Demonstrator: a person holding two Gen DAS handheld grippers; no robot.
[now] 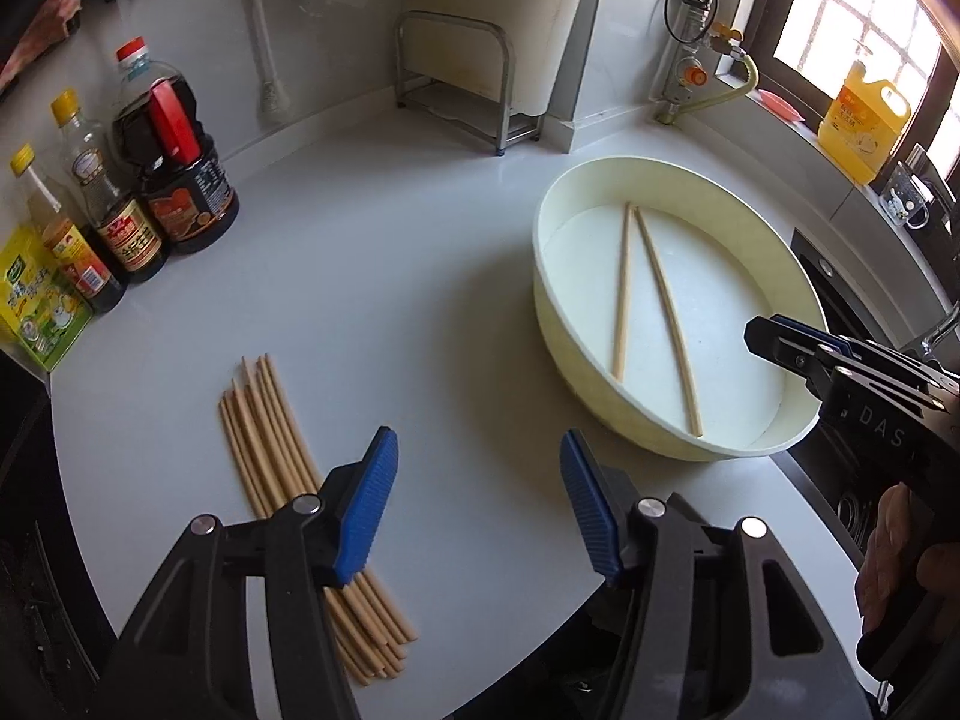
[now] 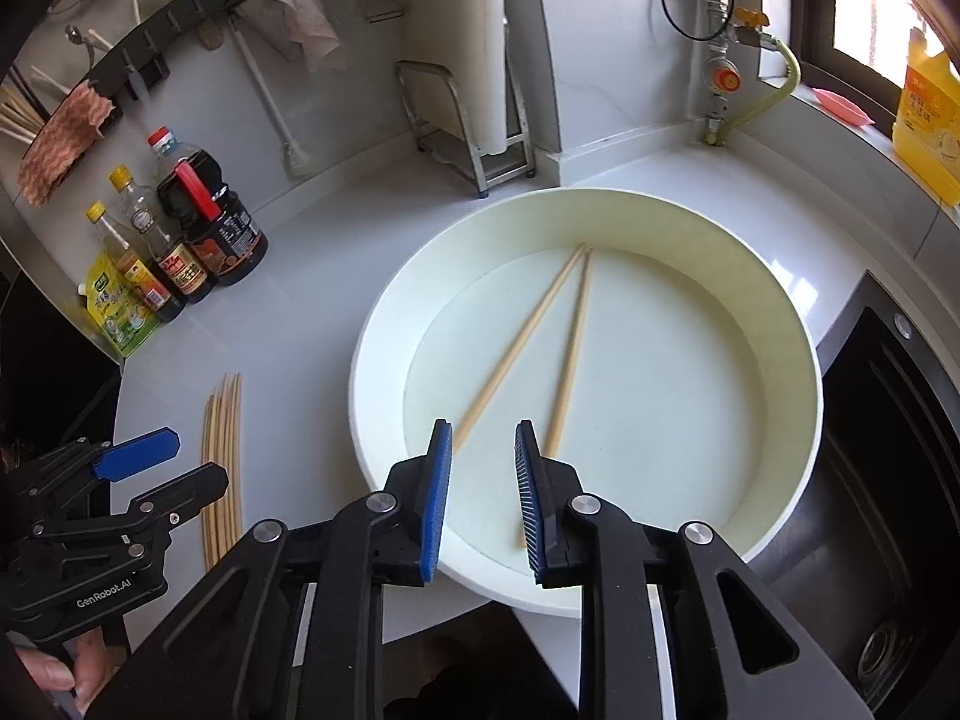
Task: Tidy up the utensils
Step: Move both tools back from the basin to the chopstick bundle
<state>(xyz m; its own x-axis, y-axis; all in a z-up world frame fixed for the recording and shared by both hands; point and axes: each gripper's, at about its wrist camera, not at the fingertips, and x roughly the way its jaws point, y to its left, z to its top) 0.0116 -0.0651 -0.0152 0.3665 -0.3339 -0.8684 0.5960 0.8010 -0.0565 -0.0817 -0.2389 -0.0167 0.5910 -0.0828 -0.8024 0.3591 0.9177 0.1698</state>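
Left gripper: your black left gripper with blue ribbed pads hangs over the white countertop, jaws wide apart, nothing between them. In the right wrist view it shows at the left edge, just beside the loose pile.
Right gripper: your black right gripper with blue pads sits over the near rim of the basin, jaws parted with a narrow gap, holding nothing. From the left wrist view only its side shows.
Loose chopsticks: bundle of pale wooden chopsticks lies flat on the counter, left of the basin, partly under your left gripper's left finger in view. Also seen at.
Basin: round cream plastic basin stands on the counter, right of the bundle; rim at.
Chopsticks in basin: two pale wooden chopsticks lie on the basin floor in a V, far tips nearly touching, near ends spread; also.
Background: dark sauce bottles stand at the left wall, yellow jug on the window ledge, metal rack at the back.
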